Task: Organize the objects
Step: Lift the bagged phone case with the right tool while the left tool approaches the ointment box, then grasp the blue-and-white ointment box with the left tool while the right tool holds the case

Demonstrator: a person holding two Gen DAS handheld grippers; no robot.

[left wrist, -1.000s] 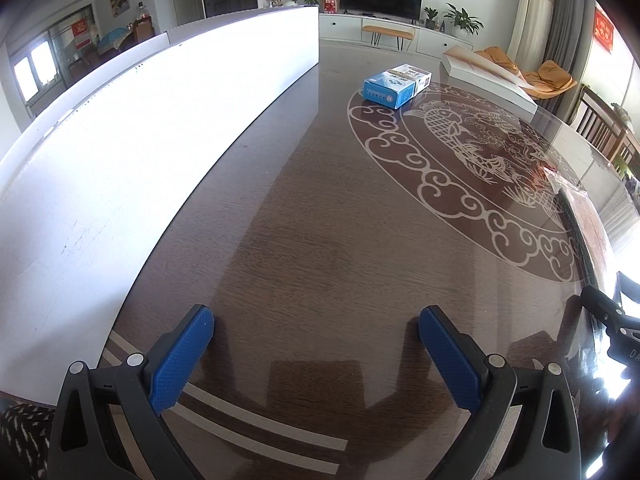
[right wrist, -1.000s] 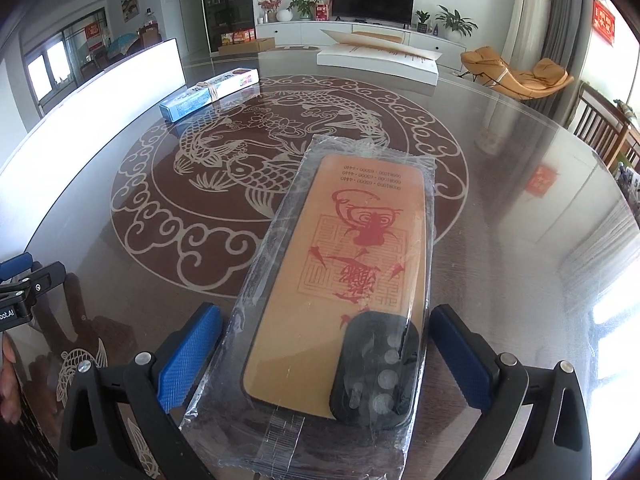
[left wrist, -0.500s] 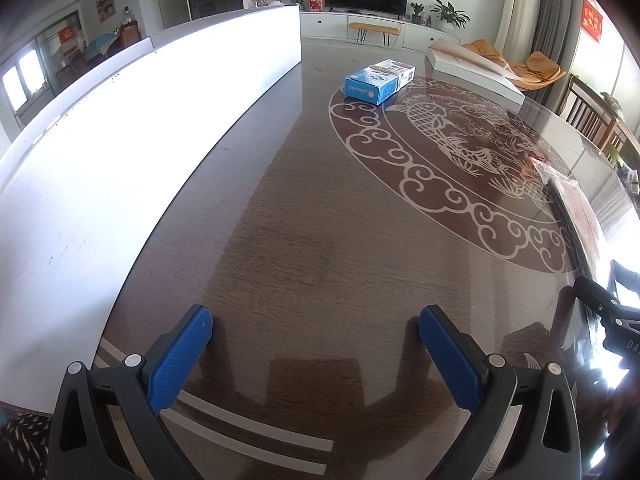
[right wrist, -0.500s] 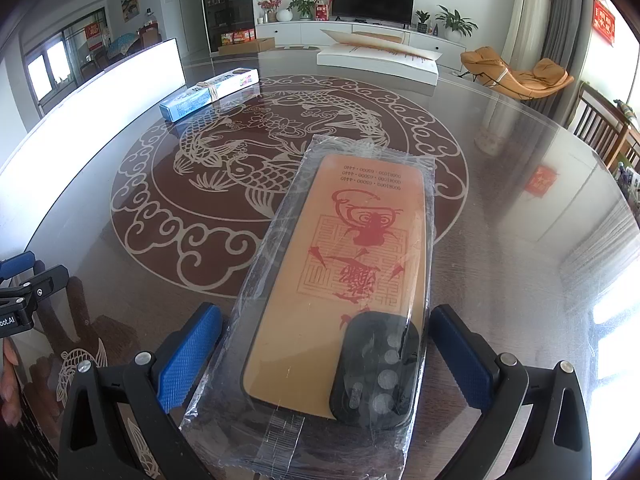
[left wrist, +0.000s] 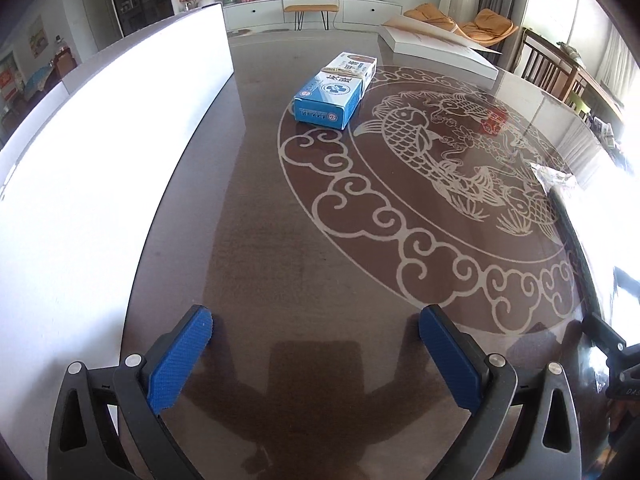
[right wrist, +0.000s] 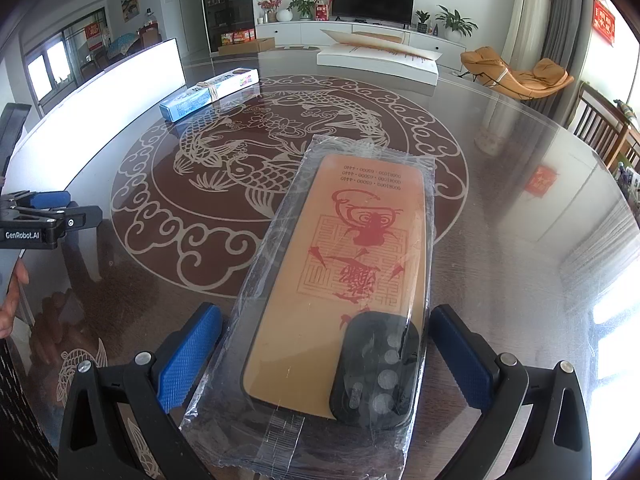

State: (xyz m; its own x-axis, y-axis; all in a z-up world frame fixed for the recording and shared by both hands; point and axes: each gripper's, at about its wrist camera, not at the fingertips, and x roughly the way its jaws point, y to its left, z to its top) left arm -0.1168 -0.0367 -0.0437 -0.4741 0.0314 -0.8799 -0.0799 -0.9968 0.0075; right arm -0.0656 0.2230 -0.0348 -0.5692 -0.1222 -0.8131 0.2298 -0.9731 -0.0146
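Glossy dark wood made up the worktop (left wrist: 256,240), with a pale fish-and-cloud medallion (right wrist: 248,168) inlaid at its middle. The left tongs (left wrist: 316,340) hovered low over bare wood, spread wide with nothing between the blue pads (left wrist: 180,356). Ahead of them, well apart, a blue and white box (left wrist: 334,90) lay flat at the medallion's rim, beside a long white panel (left wrist: 100,152) standing along the worktop's left edge.

The right tongs (right wrist: 326,354) were also spread wide, one blue pad (right wrist: 188,360) on either side of a phone case (right wrist: 344,280) sealed in a clear plastic sleeve. The case was tan with a red print and a black camera block at its near end, and it lay flat on the worktop, its far end over the medallion. The left pad stood just beside the sleeve's edge and the right pad close to the other edge; whether either touched the plastic could not be told.

In the right wrist view the same box (right wrist: 208,94) lay far off to the left, and a flat white carton (right wrist: 376,62) sat at the far rim.
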